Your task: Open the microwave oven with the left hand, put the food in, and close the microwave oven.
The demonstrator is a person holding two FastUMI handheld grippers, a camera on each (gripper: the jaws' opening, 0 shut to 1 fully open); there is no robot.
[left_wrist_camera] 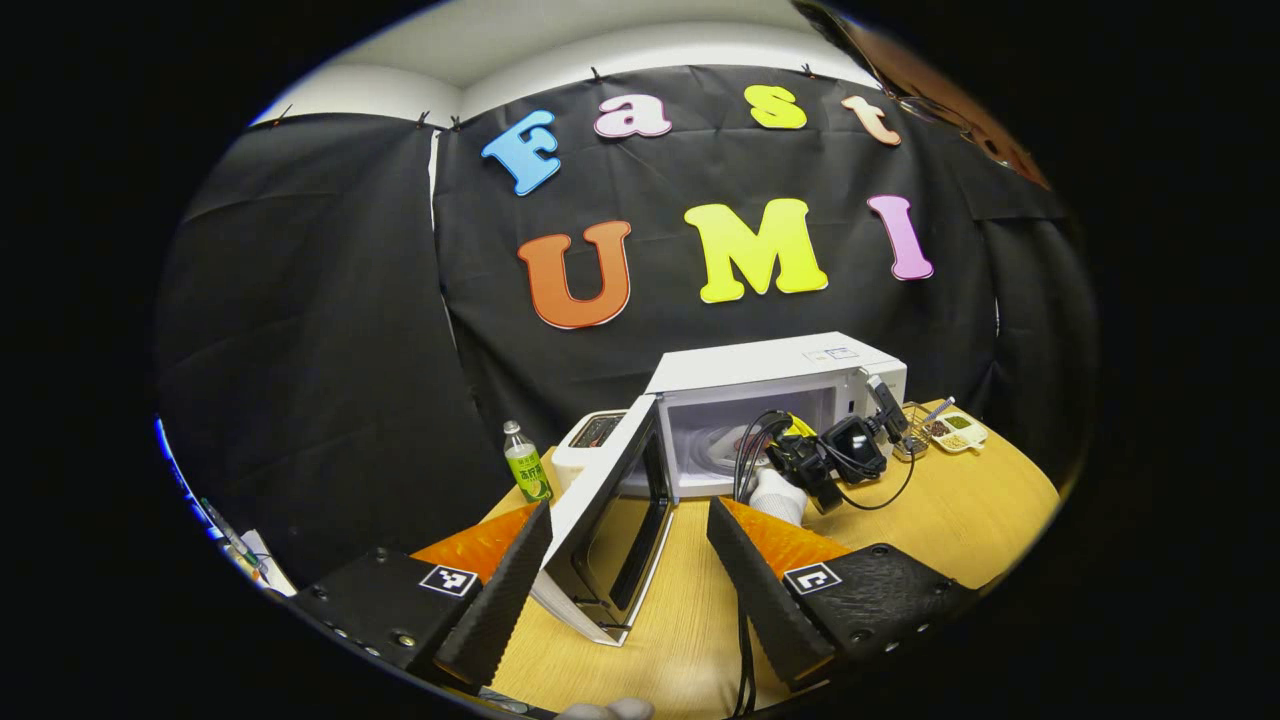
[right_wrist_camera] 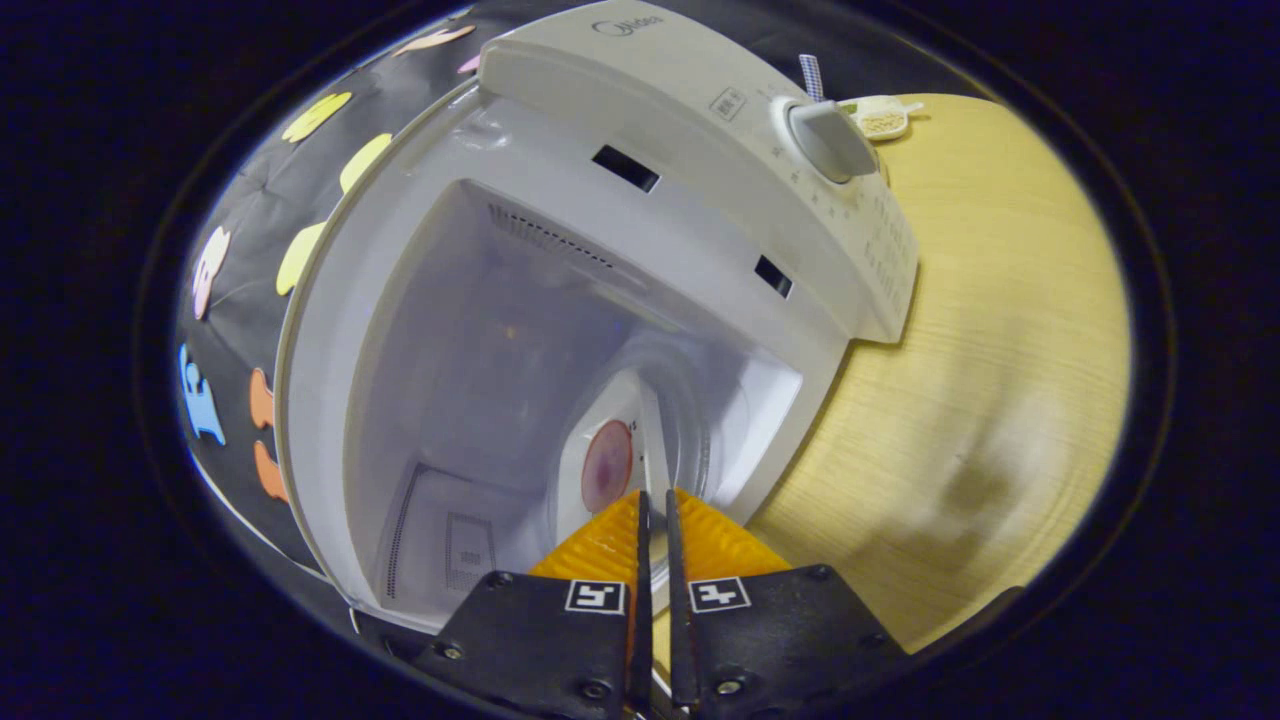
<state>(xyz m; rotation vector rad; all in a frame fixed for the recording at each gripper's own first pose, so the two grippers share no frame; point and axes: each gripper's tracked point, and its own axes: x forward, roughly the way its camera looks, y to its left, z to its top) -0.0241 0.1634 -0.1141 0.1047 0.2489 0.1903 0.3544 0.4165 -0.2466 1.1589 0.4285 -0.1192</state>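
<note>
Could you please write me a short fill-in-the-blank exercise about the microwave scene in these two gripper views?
1. The microwave oven has its door swung ____.
2. The right gripper has its fingers nearly together on the rim of a white ____ at the oven's cavity.
3. A green bottle stands on the wooden ____ beside the oven.
4. The left gripper has its fingers spread ____, holding nothing.

Missing words: open; plate; table; apart
</note>
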